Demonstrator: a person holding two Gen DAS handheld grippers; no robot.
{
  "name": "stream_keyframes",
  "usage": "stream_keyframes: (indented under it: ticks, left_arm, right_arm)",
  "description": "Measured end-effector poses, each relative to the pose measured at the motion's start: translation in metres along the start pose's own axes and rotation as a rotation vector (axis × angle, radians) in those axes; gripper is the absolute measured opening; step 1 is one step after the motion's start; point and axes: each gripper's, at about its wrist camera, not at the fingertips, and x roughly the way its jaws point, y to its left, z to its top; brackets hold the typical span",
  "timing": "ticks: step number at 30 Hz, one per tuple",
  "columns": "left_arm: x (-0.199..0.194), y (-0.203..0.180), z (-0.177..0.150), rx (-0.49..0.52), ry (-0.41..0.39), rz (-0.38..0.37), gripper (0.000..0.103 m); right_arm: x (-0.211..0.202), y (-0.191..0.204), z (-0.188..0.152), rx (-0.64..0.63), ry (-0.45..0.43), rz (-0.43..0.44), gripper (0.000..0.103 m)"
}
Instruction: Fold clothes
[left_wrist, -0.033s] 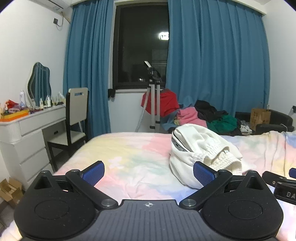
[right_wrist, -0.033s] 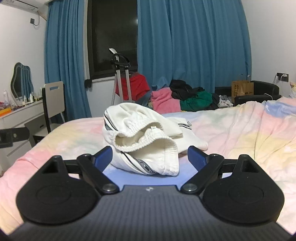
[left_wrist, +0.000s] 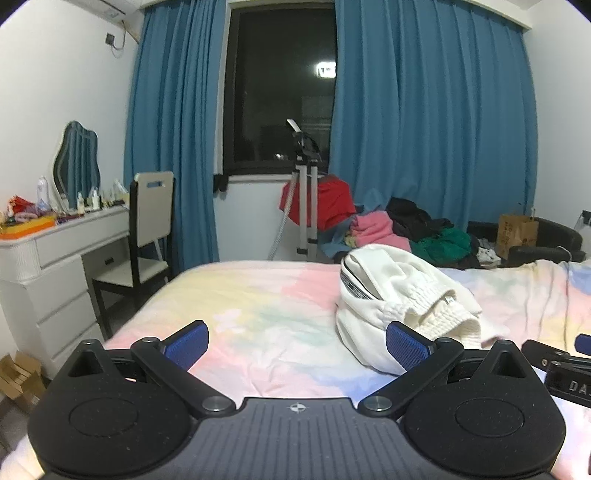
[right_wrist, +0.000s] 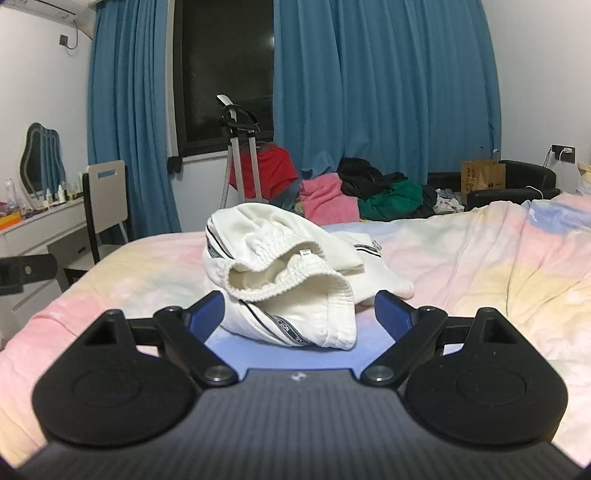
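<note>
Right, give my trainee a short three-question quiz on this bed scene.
1. True or false: the white garment lies neatly folded on the bed.
2. Which gripper has the garment straight ahead between its fingers: A) left gripper B) right gripper?
3. Fill in: both grippers' jaws stand ____.

Key:
1. False; it lies bunched in a heap.
2. B; for the left one it sits off to the right.
3. Open, holding nothing.
</note>
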Motion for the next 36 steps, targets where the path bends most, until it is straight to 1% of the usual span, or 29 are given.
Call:
stream_keyframes:
  ticks: [2, 4, 7, 9, 11, 16, 21, 30, 36]
  left_arm:
    - [-0.004, 0.0, 0.001, 0.001, -0.007, 0.008, 0.103]
    - [-0.008, -0.007, -0.005, 0.049, -0.006, 0.018, 0.103]
    - [-0.011, 0.001, -0.009, 0.009, 0.002, 0.01, 0.103]
    - [-0.006, 0.011, -0.005, -0.026, 0.025, -0.013, 0.103]
    - [-0.013, 0.013, -0.005, -0.033, 0.012, -0.023, 0.103]
    - [-0.019, 0.013, -0.006, -0.025, -0.006, -0.027, 0.103]
    - [-0.019, 0.01, -0.006, -0.021, 0.003, -0.038, 0.103]
    - [-0.021, 0.008, -0.009, 0.009, 0.004, -0.034, 0.103]
    - [-0.023, 0.01, -0.008, -0.005, 0.004, -0.031, 0.103]
  right_arm:
    - [-0.001, -0.002, -0.001, 0.004, -0.015, 0.002, 0.09]
    - [-0.002, -0.004, -0.002, 0.009, -0.031, 0.004, 0.09]
    - [-0.005, -0.001, -0.004, -0.011, -0.05, -0.002, 0.09]
    - [0.003, -0.001, -0.003, -0.015, -0.031, -0.012, 0.09]
    - [0.0, 0.004, -0.004, -0.024, -0.034, -0.018, 0.09]
    - [-0.002, 0.008, -0.006, -0.035, -0.039, -0.024, 0.09]
    - [-0.004, 0.01, -0.009, -0.033, -0.038, -0.023, 0.09]
    - [-0.005, 0.009, -0.007, -0.032, -0.038, -0.026, 0.09]
    - [-0.005, 0.009, -0.009, -0.029, -0.034, -0.027, 0.09]
